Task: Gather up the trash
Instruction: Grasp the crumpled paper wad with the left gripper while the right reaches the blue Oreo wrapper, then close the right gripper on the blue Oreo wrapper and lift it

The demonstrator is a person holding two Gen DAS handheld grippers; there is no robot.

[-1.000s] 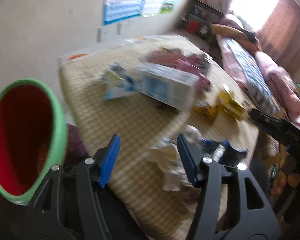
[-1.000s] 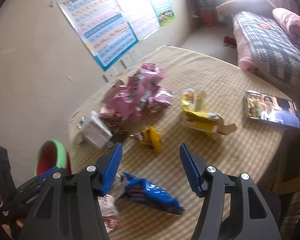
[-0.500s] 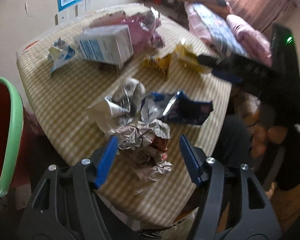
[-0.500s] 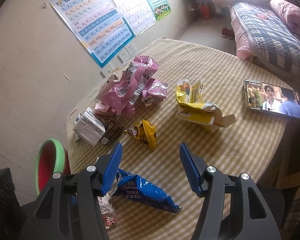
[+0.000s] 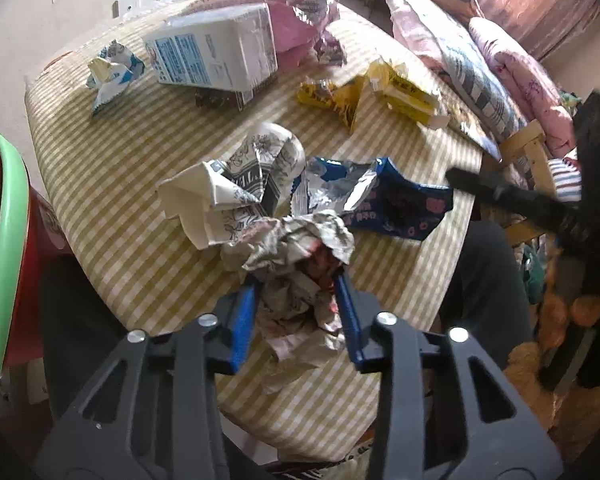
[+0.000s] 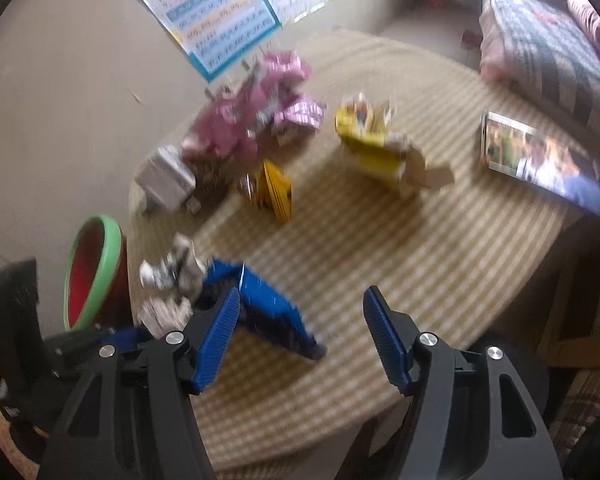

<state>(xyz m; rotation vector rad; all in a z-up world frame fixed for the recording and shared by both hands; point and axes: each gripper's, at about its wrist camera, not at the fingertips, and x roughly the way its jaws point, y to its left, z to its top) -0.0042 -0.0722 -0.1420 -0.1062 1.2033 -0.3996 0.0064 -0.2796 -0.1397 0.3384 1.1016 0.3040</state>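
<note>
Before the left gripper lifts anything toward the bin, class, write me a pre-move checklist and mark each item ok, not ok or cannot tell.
1. Left gripper straddles the crumpled wrapper: ok, a blue finger sits on either side.
2. Jaws firmly clamped on it: cannot tell; the pads look close to the paper.
3. Only one piece caught: cannot tell; the printed white wrapper and blue wrapper press against it.
4. Red bin with green rim within view: ok, beside the table's edge.
5. Right gripper clear of the grasp: ok, open and empty above the checked tablecloth.
</note>
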